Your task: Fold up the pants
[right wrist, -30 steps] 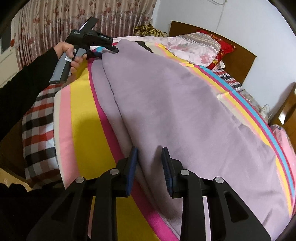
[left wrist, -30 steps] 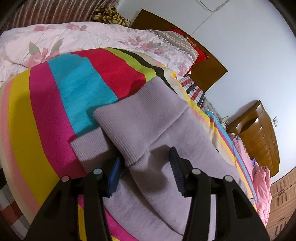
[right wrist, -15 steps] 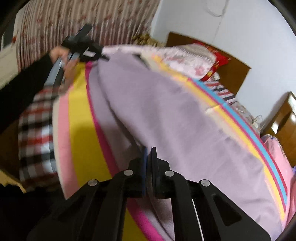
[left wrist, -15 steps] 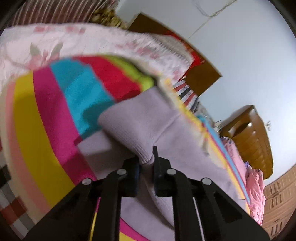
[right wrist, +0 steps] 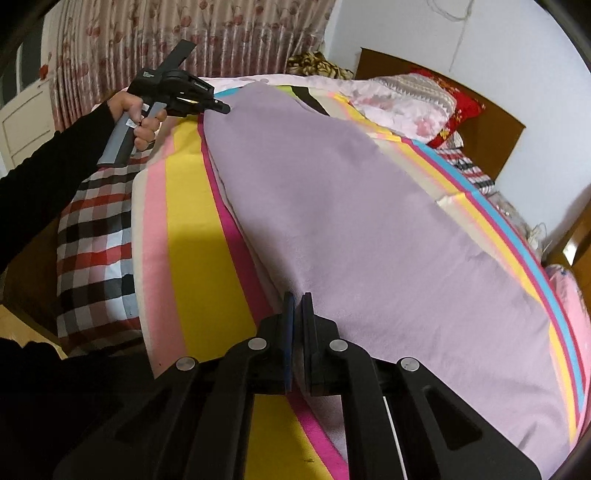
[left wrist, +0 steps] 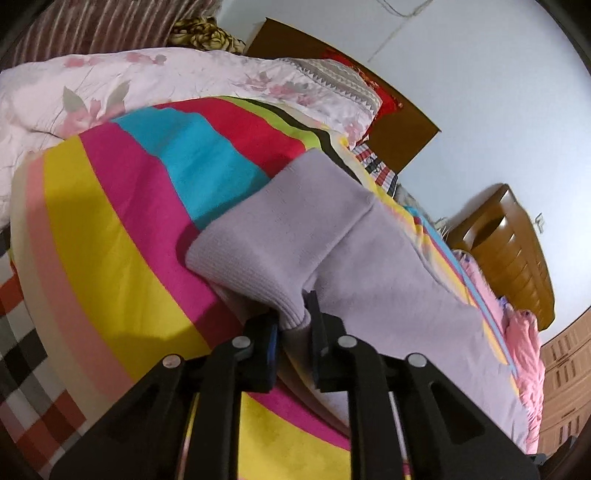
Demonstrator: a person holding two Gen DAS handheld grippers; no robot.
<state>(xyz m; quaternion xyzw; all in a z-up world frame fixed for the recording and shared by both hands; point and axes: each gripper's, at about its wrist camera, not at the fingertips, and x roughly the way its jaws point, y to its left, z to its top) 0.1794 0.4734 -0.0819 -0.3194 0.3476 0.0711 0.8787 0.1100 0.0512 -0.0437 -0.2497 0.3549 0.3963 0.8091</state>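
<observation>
Both grippers, left and right, have fingers pinching the lilac pants.

Right claw pinching lilac pants edge; left claw at far end, on striped blanket.

Pants: plain pale lilac, ribbed knit at the cuff just ahead of the black left gripper.
Blanket under them: broad stripes of yellow, magenta, turquoise, red, lime, black and salmon pink.
Sheet left of the black right gripper: red, black and white check.
Quilt beyond the blanket: pale pink with a flower print.
Pillow far ahead: red.
Curtain: pink, striped with red flowers.
Sleeve: black.
</observation>
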